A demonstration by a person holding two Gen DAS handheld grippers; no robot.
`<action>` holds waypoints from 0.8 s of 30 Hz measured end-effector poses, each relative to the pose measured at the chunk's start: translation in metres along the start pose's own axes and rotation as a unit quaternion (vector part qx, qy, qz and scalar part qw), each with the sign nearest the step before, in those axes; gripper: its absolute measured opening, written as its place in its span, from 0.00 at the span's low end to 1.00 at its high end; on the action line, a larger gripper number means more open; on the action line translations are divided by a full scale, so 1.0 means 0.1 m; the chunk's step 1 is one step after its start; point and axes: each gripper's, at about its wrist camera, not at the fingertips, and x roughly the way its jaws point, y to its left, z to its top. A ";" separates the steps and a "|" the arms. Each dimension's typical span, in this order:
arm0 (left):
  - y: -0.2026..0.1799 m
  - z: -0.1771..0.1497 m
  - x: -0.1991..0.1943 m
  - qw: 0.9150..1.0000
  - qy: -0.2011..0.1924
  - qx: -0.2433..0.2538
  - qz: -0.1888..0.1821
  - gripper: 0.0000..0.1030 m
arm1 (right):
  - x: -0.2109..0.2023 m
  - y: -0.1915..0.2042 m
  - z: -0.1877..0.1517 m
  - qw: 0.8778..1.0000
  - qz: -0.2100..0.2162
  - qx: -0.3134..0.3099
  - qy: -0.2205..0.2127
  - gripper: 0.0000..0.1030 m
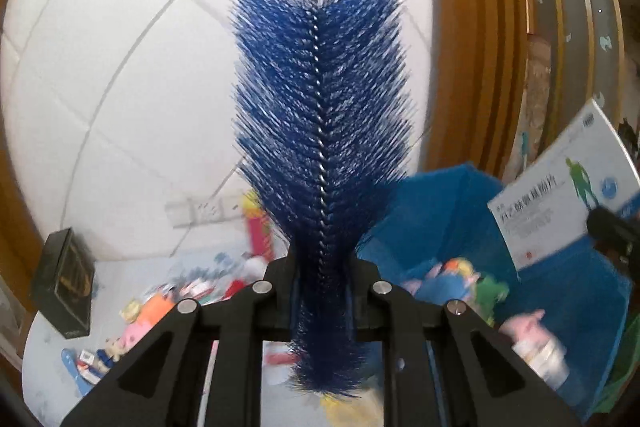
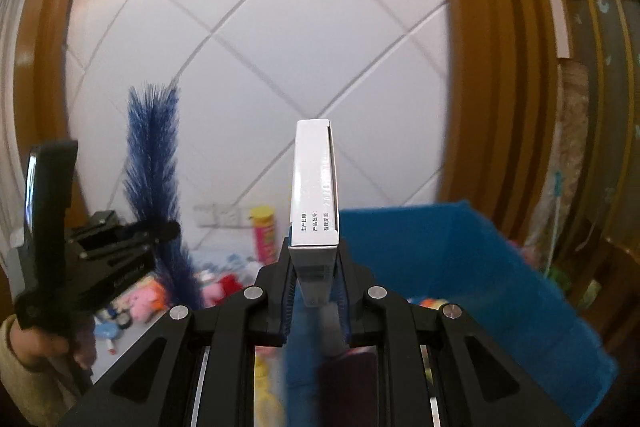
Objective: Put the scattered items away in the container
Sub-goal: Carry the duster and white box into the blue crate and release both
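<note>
Bristly blue brush [image 1: 320,131] clamped in left tool [image 1: 322,291], flat white carton [image 2: 316,187] in right tool [image 2: 316,291], possibly mesh bin [image 1: 560,291].

- Brush [image 1: 320,131]: dark blue bristles
- Box [image 2: 314,187]: white, small black print
- Container [image 2: 460,267]: blue
- Wall [image 1: 120,87]: white tiles, diagonal grey lines
- Can [image 2: 264,233]: yellow and pink

Both grippers are matte black plastic, kinda angular. The left gripper [image 1: 322,291] has triangular cutouts in its side plates and four round silver screw heads across the linkage bars. The right gripper [image 2: 315,279] is the same build, same four shiny screws, with ribbed bluish pads inside the fingers. From the right wrist view, the left one has a long black handle, and the person's hand [image 2: 38,345] wears a beige sleeve.
</note>
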 end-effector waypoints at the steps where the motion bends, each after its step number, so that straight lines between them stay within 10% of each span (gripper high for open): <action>1: -0.17 0.12 0.01 1.000 -0.007 0.006 0.002 0.16 | -0.03 -0.17 0.05 1.000 -0.001 0.004 -0.003 0.17; 10: -1.65 0.83 0.10 0.995 -0.039 0.084 -0.025 0.16 | -0.37 -1.36 0.25 0.998 -0.032 0.043 -0.018 0.17; 20: -2.33 0.49 0.65 0.991 0.038 0.124 -0.037 0.16 | -0.31 -1.84 -0.10 0.995 -0.043 0.072 0.055 0.17; 24: -2.36 0.38 0.76 0.990 0.065 0.119 -0.039 0.41 | -0.21 -1.78 -0.24 0.993 -0.036 0.073 0.082 0.19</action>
